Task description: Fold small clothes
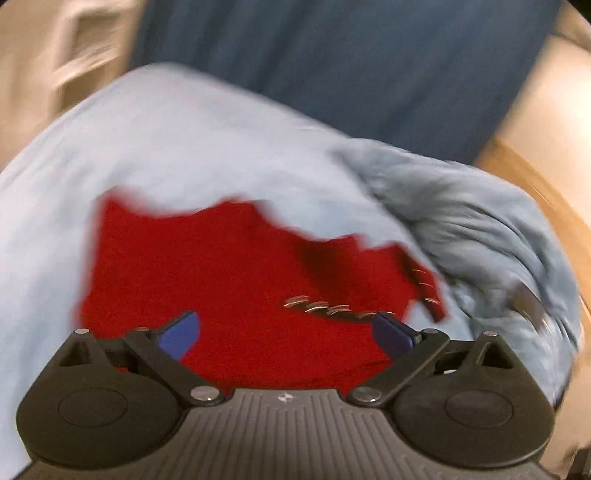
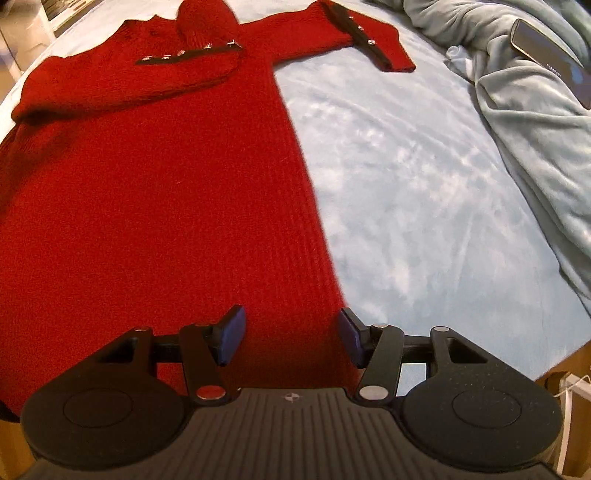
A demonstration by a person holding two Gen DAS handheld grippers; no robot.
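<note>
A red knitted sweater (image 2: 155,206) lies flat on a pale blue bed sheet (image 2: 406,177), body spread lengthwise with its ribbed side edge running toward the near end of the bed. In the right wrist view, 1 sleeve (image 2: 122,88) is folded across the chest, its dark cuff strip with metal studs (image 2: 184,55) lying on top of the body. The other sleeve (image 2: 332,33) extends outward onto the sheet, with a matching studded strip near its cuff.

The left gripper (image 1: 286,332) hangs over the sweater with its jaws spread wide; nothing is between the blue pads (image 1: 181,334), and no cloth touches them. The left wrist view is heavily blurred, so fine detail there cannot be judged.

The right gripper (image 2: 291,338) is positioned above the lower side edge of the sweater. Its jaws stand partly apart, with the sweater's edge seen between them from above. The pads do not press on the cloth.

A crumpled grey-blue blanket (image 2: 535,122) is bunched at the right of the bed, well apart from the sweater body. A dark flat phone (image 2: 554,59) rests on the blanket. A dark blue panel (image 1: 351,62) stands beyond the bed in the left wrist view.
</note>
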